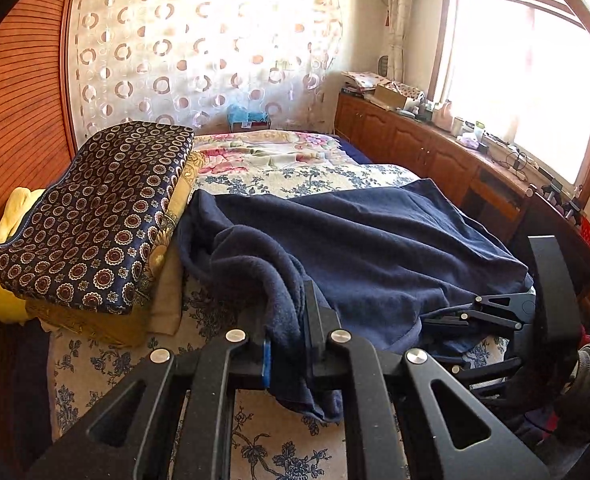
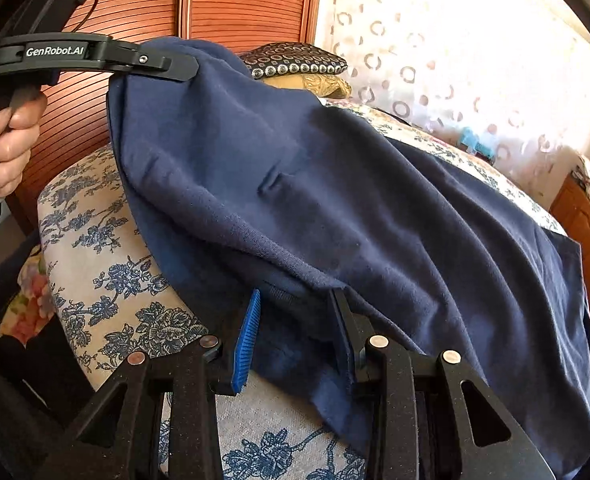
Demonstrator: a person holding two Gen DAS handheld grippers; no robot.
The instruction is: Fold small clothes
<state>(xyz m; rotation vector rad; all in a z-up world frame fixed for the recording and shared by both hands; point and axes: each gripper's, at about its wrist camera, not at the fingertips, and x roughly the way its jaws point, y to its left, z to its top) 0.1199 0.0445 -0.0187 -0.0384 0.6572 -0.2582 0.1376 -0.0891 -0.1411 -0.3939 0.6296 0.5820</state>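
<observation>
Fingers of the left gripper (image 1: 289,344) pinch a bunched edge of the navy garment (image 1: 375,240), lifted off the floral bedspread (image 1: 255,440). The right gripper (image 2: 295,336), jaws partly apart, has the garment's hem between them; whether its pads press I cannot tell. Stacked cushions (image 1: 91,216) crowd the left gripper's left; open bed lies ahead.

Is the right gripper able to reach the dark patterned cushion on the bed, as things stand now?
Probably not at once. The right gripper has the navy garment between its fingers, and the patterned cushion lies on the far side of the raised cloth, which the left gripper holds up in between.
</observation>
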